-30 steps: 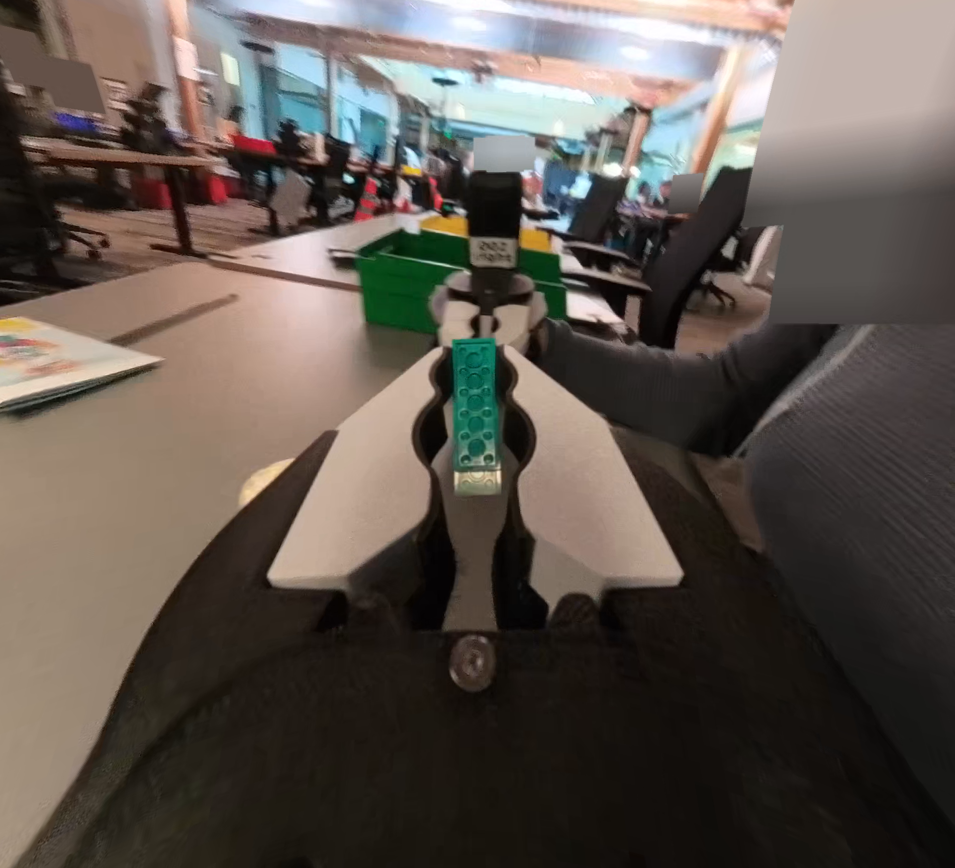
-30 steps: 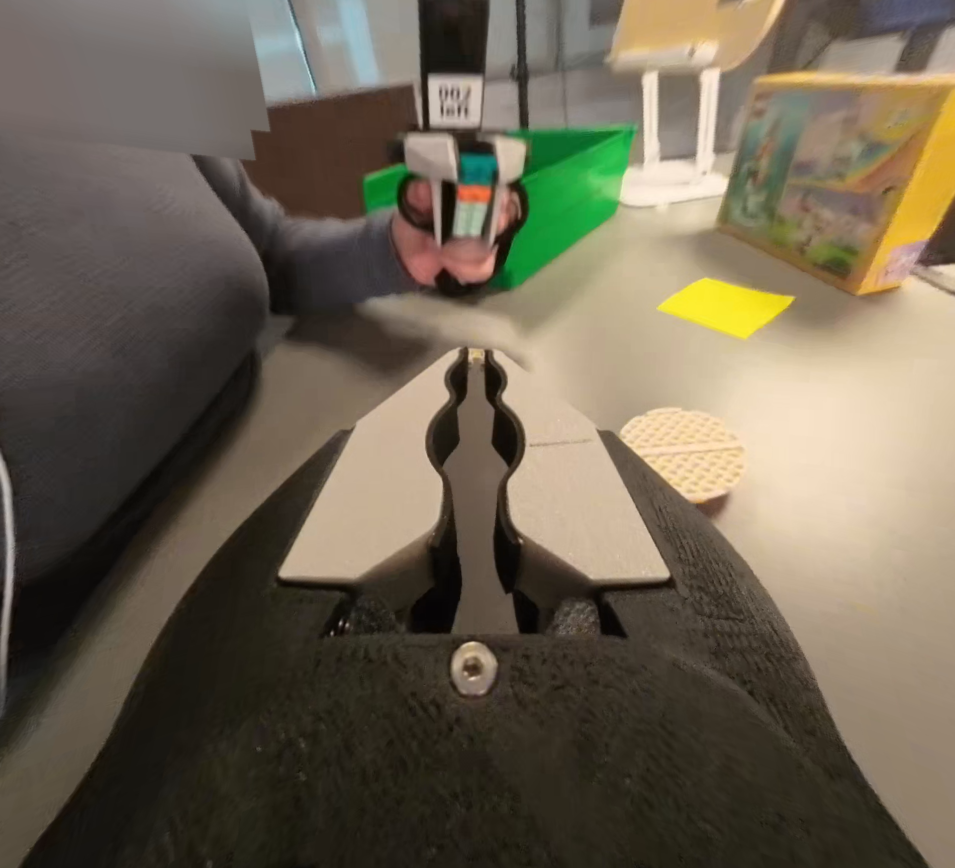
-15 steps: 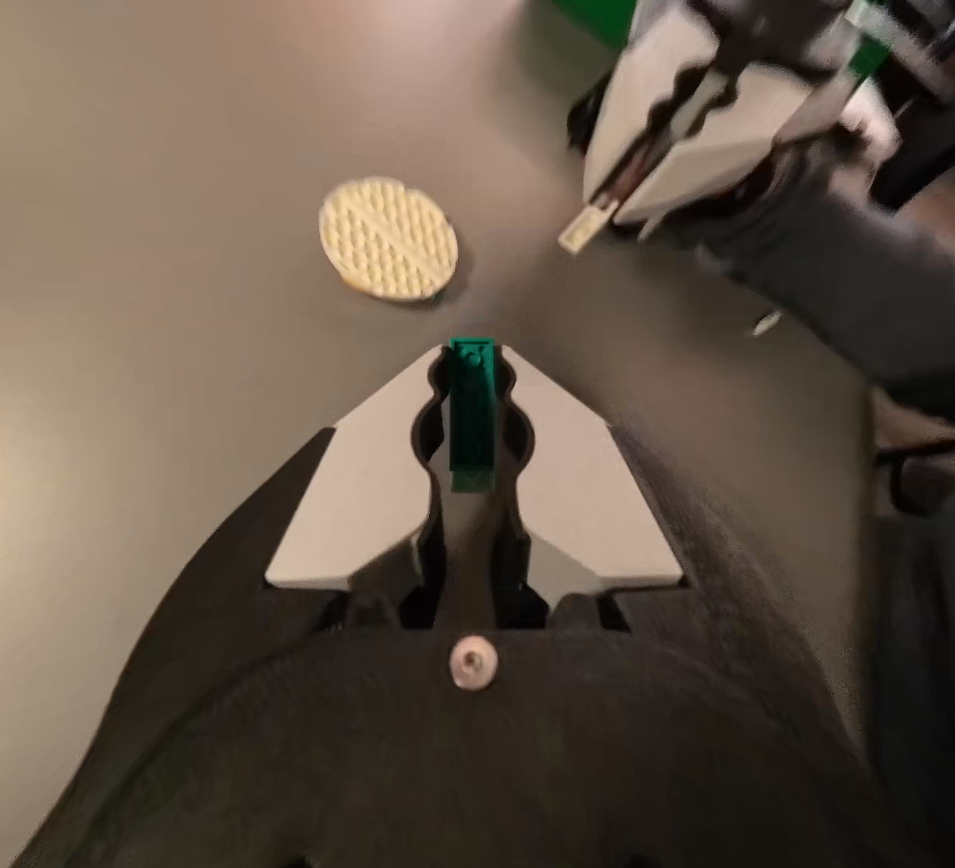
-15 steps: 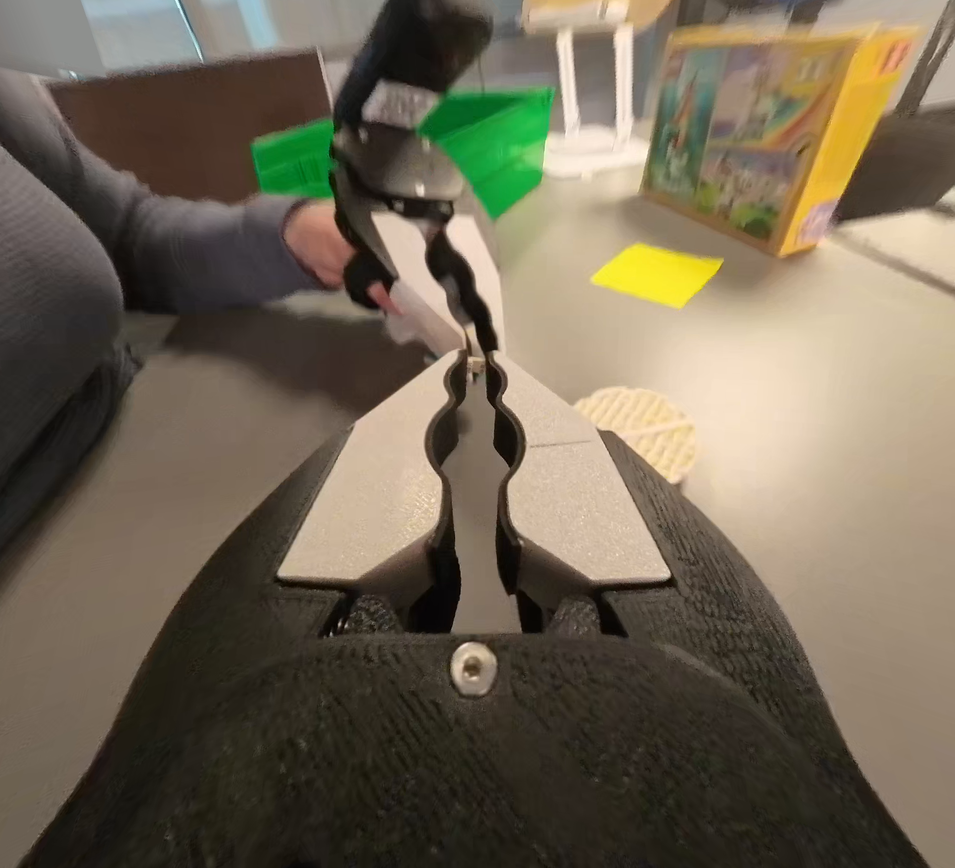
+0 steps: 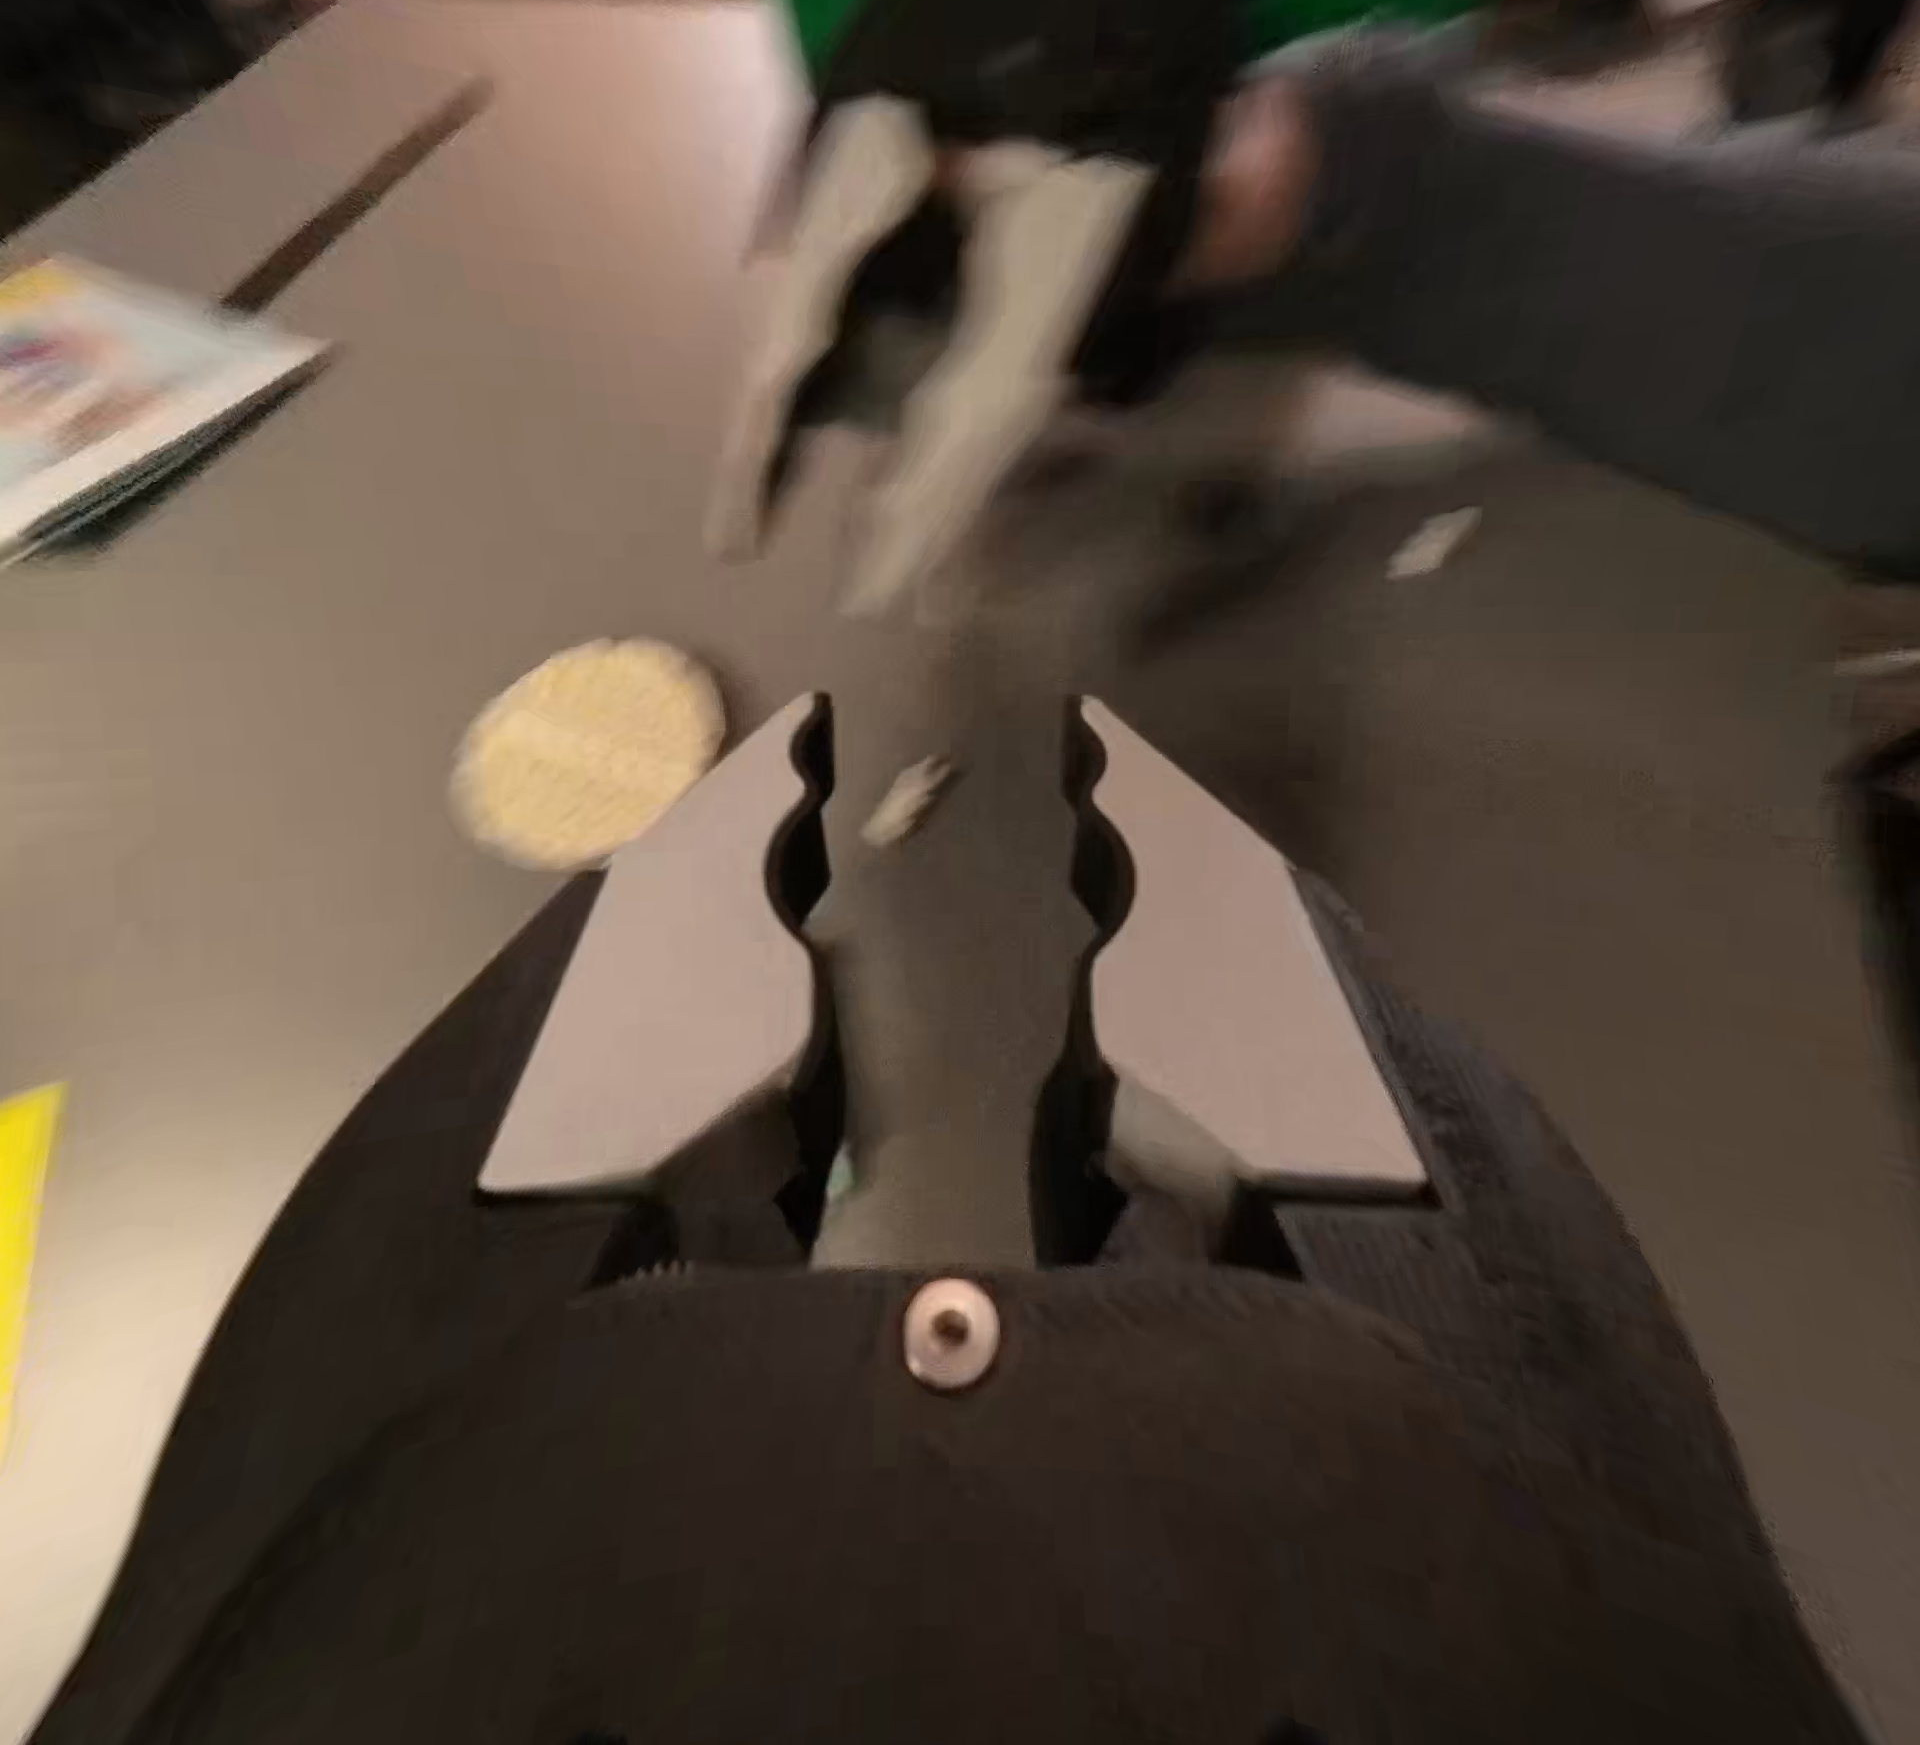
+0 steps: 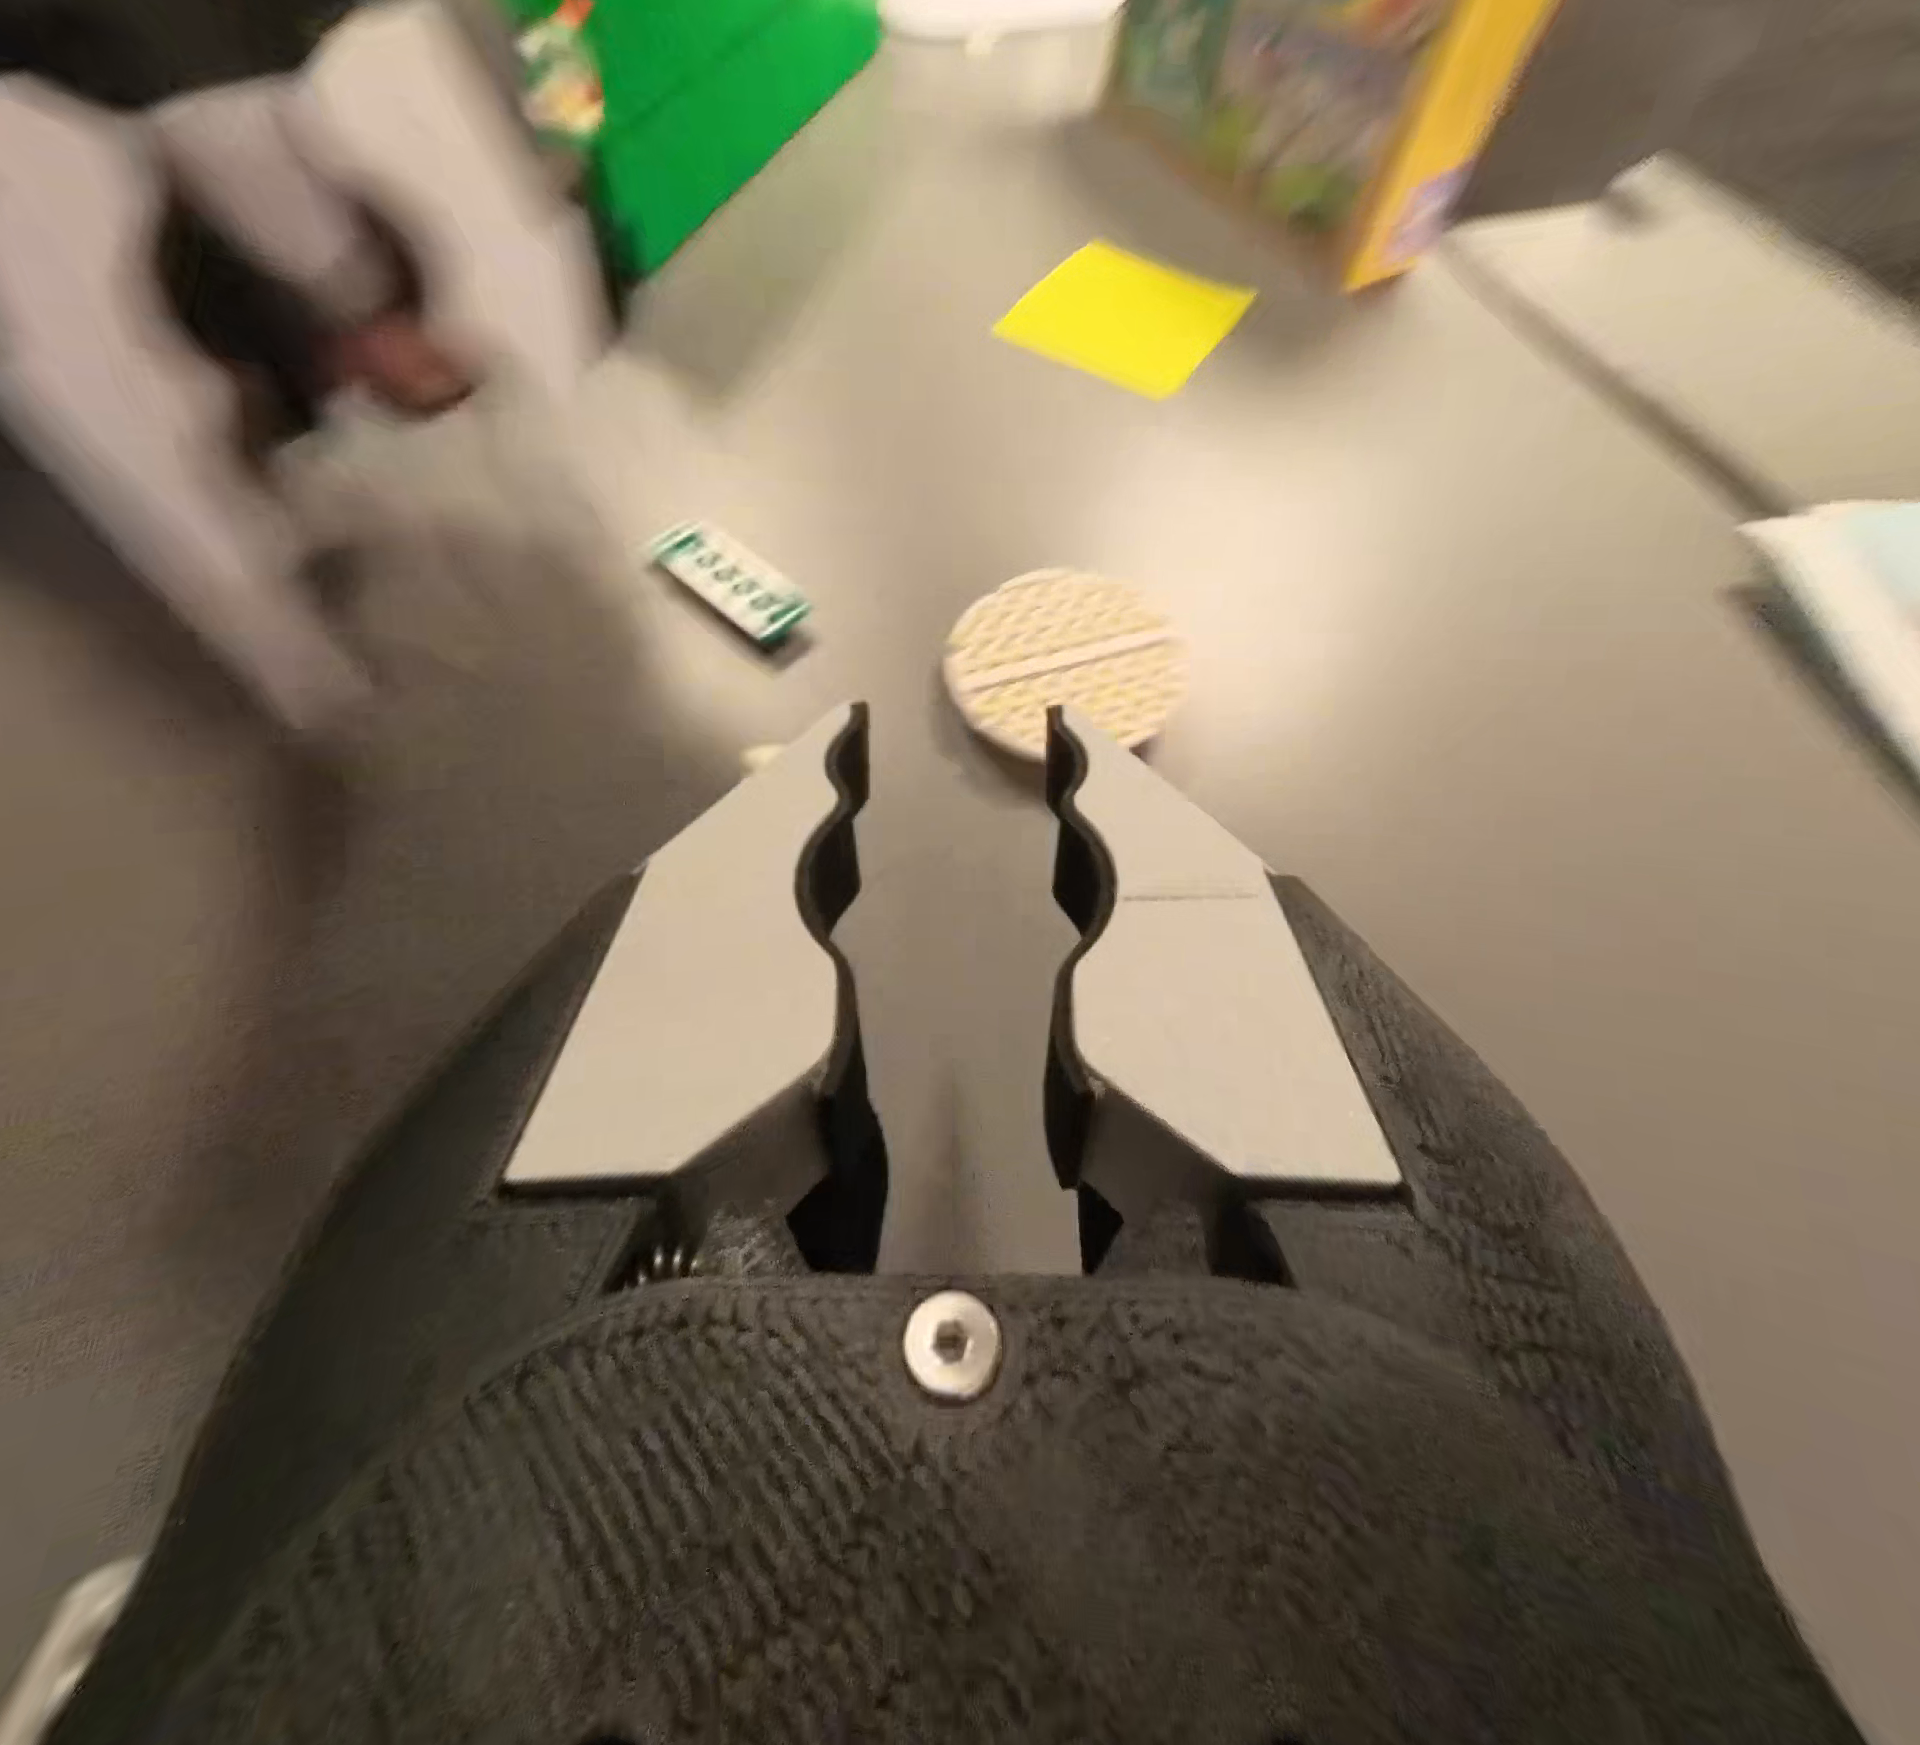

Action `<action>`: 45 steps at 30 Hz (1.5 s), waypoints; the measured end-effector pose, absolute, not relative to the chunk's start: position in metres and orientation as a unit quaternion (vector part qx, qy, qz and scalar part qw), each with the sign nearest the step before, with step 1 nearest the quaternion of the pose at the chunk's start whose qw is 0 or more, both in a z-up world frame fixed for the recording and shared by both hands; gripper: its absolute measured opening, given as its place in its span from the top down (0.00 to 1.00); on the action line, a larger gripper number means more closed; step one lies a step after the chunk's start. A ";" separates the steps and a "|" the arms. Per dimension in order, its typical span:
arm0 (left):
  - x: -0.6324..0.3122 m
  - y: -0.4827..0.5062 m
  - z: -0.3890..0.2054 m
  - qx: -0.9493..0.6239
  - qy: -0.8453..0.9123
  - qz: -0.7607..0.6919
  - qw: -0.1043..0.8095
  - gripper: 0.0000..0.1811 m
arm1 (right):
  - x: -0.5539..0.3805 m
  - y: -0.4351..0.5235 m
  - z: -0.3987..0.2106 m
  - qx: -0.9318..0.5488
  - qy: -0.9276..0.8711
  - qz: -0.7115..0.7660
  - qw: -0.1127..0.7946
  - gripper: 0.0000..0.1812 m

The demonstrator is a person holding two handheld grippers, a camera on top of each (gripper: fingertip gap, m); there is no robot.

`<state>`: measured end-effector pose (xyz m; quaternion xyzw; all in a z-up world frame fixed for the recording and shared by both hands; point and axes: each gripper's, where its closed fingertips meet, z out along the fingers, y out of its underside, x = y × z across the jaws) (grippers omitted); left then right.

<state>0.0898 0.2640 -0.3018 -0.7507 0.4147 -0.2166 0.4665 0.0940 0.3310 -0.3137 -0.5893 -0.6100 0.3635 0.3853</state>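
grey surface [image 6: 1351, 760] lies under both of my tools: my left hand-held gripper [image 5: 948, 708] is spread wide with nothing in it, above a small pale piece [image 5: 906, 800]. my right hand-held gripper [image 6: 954, 721] is also parted and empty, its tips just beside a round beige disc [image 6: 1070, 656], with a green studded plate [image 6: 732, 589] flat on the surface nearby.

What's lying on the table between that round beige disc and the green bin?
In the right wrist view, a small green studded brick lies on the grey table between the disc and the green bin; otherwise bare tabletop.
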 end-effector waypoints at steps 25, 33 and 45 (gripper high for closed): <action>0.085 0.203 -0.266 -0.762 0.449 -0.171 0.434 0.98 | 0.107 0.310 -0.332 -0.558 -0.664 0.357 0.345 0.85; -0.173 0.174 -0.257 -0.911 0.072 0.036 0.403 0.98 | 0.086 0.285 -0.361 -0.571 -0.697 0.343 0.264 0.89; -0.218 0.162 -0.332 -0.979 0.035 0.030 0.196 0.74 | 0.081 0.280 -0.367 -0.571 -0.714 0.314 0.258 0.97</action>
